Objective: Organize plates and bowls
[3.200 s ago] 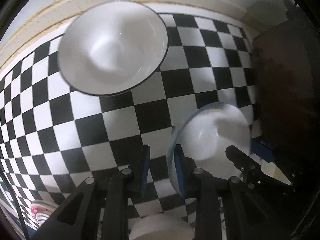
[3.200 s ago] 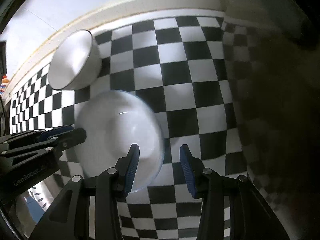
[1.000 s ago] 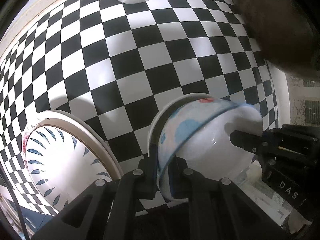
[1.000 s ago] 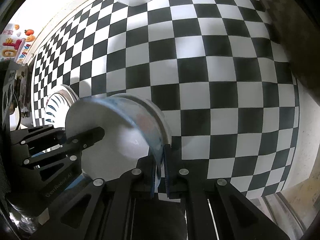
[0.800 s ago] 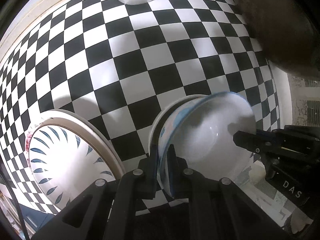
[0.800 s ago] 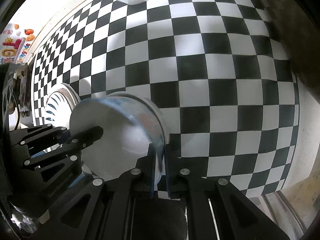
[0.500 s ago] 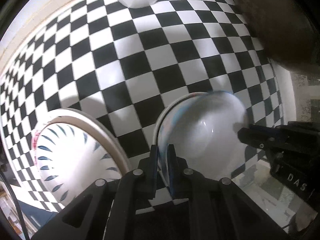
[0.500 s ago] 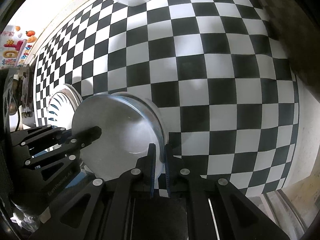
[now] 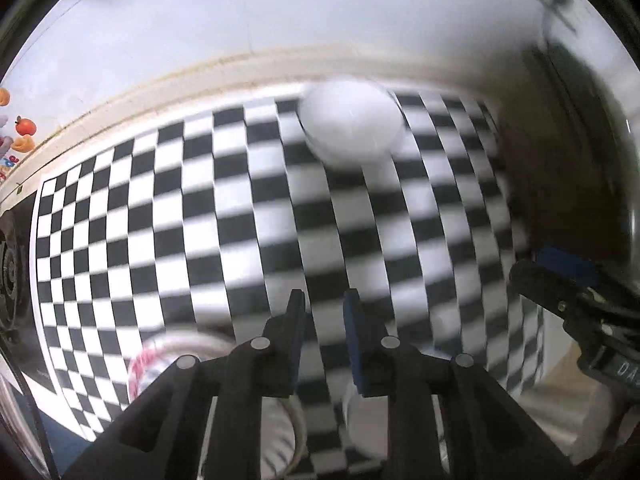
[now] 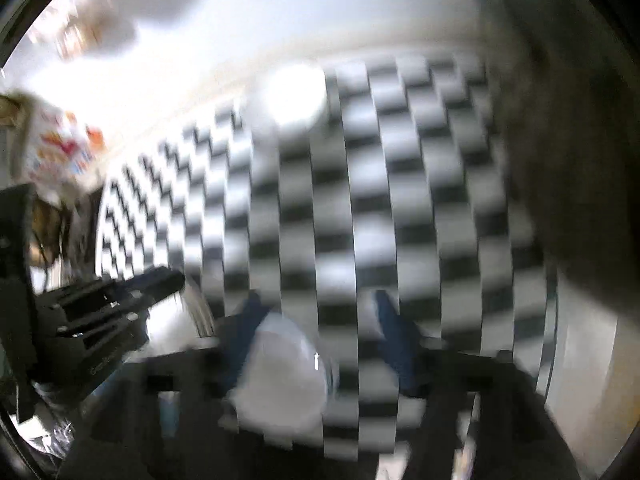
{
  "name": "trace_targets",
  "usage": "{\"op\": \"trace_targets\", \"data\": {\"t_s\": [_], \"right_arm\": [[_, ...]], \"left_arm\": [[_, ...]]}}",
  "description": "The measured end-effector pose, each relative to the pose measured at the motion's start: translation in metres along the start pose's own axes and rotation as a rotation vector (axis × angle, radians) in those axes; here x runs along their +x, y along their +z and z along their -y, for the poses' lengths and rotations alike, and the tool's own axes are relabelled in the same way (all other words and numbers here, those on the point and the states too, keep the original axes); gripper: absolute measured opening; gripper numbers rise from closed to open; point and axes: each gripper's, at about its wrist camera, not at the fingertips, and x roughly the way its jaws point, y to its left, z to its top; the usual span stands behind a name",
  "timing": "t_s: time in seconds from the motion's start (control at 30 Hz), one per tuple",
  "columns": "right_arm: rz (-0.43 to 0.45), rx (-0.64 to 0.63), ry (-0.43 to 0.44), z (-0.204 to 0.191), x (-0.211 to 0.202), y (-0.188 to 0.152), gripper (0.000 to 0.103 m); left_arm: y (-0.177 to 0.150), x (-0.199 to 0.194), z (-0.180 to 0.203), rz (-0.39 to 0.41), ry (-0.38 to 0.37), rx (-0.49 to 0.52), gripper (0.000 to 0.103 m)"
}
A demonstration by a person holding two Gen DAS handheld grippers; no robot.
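Although both views are smeared by motion, my left gripper [image 9: 323,312] shows its jaws a narrow gap apart with nothing between them, and my right gripper [image 10: 320,320] shows its jaws spread wide and likewise empty. A small white bowl [image 10: 280,376] lies low in the right view, just below and in front of the right jaws, apparently resting on the checkered bench [image 9: 240,216]; whether it sits on a plate I cannot tell through the blur. A patterned plate [image 9: 176,356] shows at the lower edge of the left view, partly hidden by my left gripper body. The large white bowl [image 9: 352,124] stands alone at the far edge of the bench, near the pale wall, well apart from the other dishes. By my judgement the task is partly done: the small bowl has been set down near the plate, while the far bowl is not yet gathered and remains the likely next piece. Between my jaws and that bowl the bench looks open; a dark blurred mass [image 10: 568,160] rises along the right side, and coloured stickers [image 9: 20,132] mark the wall at far left.
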Motion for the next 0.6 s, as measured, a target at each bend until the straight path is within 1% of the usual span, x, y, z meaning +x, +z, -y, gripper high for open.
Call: {"op": "trace_targets", "data": {"t_s": [0.07, 0.13, 0.17, 0.23, 0.27, 0.33, 0.43, 0.47, 0.6], "right_arm": [[0.034, -0.011, -0.016, -0.005, 0.005, 0.03, 0.068], [0.028, 0.0, 0.002, -0.008, 0.018, 0.057, 0.068], [0.013, 0.012, 0.006, -0.008, 0.029, 0.075, 0.068], [-0.013, 0.019, 0.001, -0.007, 0.048, 0.097, 0.068], [-0.041, 0.029, -0.009, -0.006, 0.064, 0.112, 0.068], [-0.073, 0.044, -0.014, -0.001, 0.084, 0.128, 0.067], [-0.137, 0.067, -0.017, 0.006, 0.121, 0.15, 0.064], [-0.153, 0.073, -0.014, 0.009, 0.13, 0.153, 0.061], [-0.207, 0.08, 0.0, 0.013, 0.16, 0.163, 0.056]], "left_arm": [[0.028, 0.006, -0.01, 0.006, -0.005, -0.031, 0.018], [0.055, 0.018, -0.02, -0.002, -0.012, -0.068, 0.018], [0.066, 0.025, -0.024, -0.011, -0.021, -0.079, 0.018], [0.089, 0.043, -0.033, -0.041, -0.05, -0.109, 0.018], [0.096, 0.052, -0.036, -0.057, -0.062, -0.119, 0.018], [0.113, 0.073, -0.039, -0.094, -0.097, -0.149, 0.018], [0.134, 0.103, -0.044, -0.153, -0.14, -0.174, 0.018], [0.138, 0.111, -0.045, -0.172, -0.15, -0.176, 0.018], [0.152, 0.134, -0.049, -0.218, -0.141, -0.179, 0.018]]}}
